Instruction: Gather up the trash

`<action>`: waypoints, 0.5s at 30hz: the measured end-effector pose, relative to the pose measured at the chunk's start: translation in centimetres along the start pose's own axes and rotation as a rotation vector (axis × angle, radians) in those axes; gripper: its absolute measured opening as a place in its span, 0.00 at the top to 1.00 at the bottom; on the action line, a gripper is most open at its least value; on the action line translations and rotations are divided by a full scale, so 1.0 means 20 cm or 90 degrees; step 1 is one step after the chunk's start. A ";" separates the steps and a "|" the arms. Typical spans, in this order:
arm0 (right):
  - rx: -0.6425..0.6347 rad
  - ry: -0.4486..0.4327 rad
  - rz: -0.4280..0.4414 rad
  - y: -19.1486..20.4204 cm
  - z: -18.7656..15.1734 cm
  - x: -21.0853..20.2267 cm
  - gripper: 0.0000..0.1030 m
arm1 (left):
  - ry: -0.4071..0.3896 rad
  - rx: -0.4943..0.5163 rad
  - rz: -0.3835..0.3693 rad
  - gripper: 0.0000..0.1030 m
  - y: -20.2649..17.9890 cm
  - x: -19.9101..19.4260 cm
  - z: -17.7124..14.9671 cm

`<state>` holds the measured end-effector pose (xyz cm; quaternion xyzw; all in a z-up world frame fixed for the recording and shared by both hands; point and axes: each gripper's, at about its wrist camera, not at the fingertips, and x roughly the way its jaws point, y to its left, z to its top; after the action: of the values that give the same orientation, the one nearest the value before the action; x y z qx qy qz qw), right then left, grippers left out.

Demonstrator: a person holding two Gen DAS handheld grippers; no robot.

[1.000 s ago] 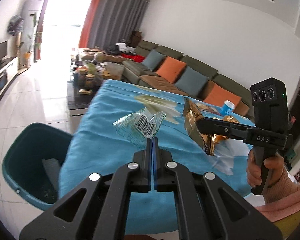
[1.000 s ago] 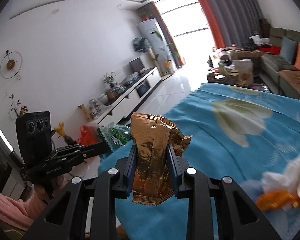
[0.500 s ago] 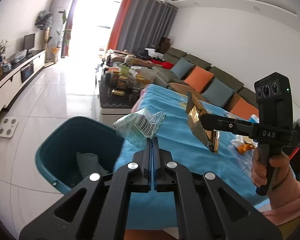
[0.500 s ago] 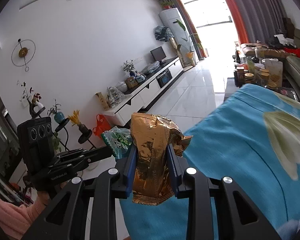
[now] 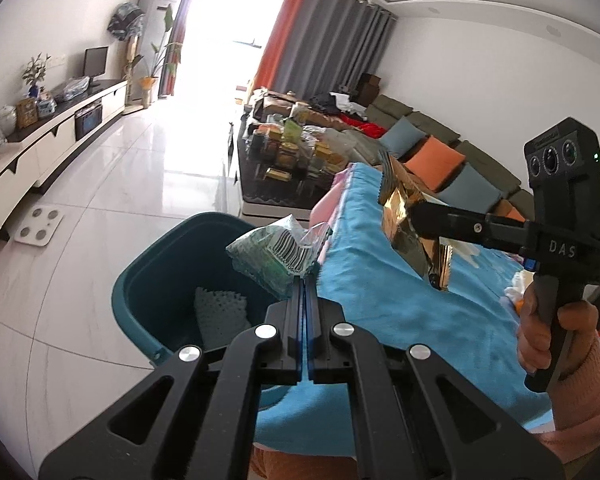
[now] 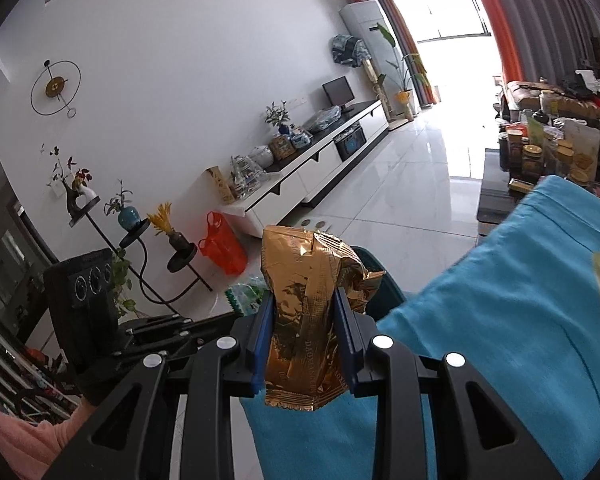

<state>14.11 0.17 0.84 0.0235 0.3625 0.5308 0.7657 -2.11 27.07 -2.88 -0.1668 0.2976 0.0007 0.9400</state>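
Far left in the left wrist view, a teal bin (image 5: 148, 280) stands on the white tiled floor (image 5: 100, 200), and one grey dimpled sheet (image 5: 220, 314) already lies inside it. Just to its right the left claw (image 5: 303, 280) is clenched flat on the corner of one green wrapper (image 5: 272, 256). The wrapper fans out ahead of the fingertips, its barcode face up, its long axis running left to right, and it hangs over the bin's open mouth at the near rim.

Moving right, the blue cloth (image 5: 400, 300) covers the counter, its edge just beside the bin. Above that cloth the right claw (image 5: 420, 220) comes in from the right, gripped by a hand (image 5: 548, 340) in a pink sleeve (image 5: 580, 420), and it is grasping one gold foil packet (image 5: 412, 220).

In the right wrist view the other claw (image 6: 236, 312) shows low on the left with the green wrapper's (image 6: 244, 294) edge peeking out beside it. Centre frame, the gold packet (image 6: 308, 300) stands upright between the two blue pads (image 6: 260, 332), long axis vertical, crumpled top pointing up, bottom seam below the fingers. It is squeezed at the waist. The bin's (image 6: 384, 292) teal rim shows just behind it, the blue cloth (image 6: 500, 340) to the right.
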 end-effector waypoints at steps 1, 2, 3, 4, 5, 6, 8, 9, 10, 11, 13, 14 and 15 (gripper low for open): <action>-0.001 0.003 0.003 0.00 0.01 0.03 0.73 | 0.002 -0.003 0.003 0.99 0.01 0.01 0.00; 0.001 0.007 0.006 0.01 0.01 0.05 0.73 | 0.003 -0.006 0.005 0.99 0.02 0.01 0.00; 0.002 0.010 0.008 0.01 0.02 0.07 0.73 | 0.005 -0.008 0.009 0.99 0.03 0.02 0.00; 0.004 0.015 0.010 0.01 0.02 0.10 0.73 | 0.007 -0.011 0.014 0.99 0.04 0.02 -0.01; 0.005 0.018 0.011 0.01 0.03 0.13 0.73 | 0.008 -0.012 0.017 0.99 0.06 0.03 0.00; 0.007 0.021 0.012 0.01 0.03 0.15 0.73 | 0.009 -0.014 0.020 0.99 0.06 0.03 -0.01; 0.010 0.028 0.011 0.00 0.04 0.20 0.73 | 0.013 -0.021 0.025 0.99 0.09 0.05 -0.01; 0.011 0.030 0.010 0.01 0.04 0.22 0.73 | 0.015 -0.024 0.027 0.99 0.10 0.06 -0.01; 0.012 0.034 0.008 0.01 0.05 0.24 0.73 | 0.018 -0.028 0.030 0.99 0.11 0.07 -0.01; 0.013 0.038 0.008 0.00 0.04 0.27 0.73 | 0.019 -0.031 0.031 0.99 0.13 0.08 -0.01; 0.015 0.047 0.003 0.02 0.05 0.32 0.73 | 0.025 -0.039 0.036 0.99 0.15 0.10 -0.02; 0.014 0.051 0.003 0.01 0.04 0.34 0.73 | 0.027 -0.043 0.038 0.99 0.16 0.11 -0.02; 0.014 0.056 -0.002 0.01 0.04 0.36 0.73 | 0.029 -0.048 0.039 0.99 0.17 0.12 -0.02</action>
<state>15.78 6.55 -2.32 0.0077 0.4019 0.5258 0.7496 -0.76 29.99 -5.54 -0.1925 0.3240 0.0370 0.9255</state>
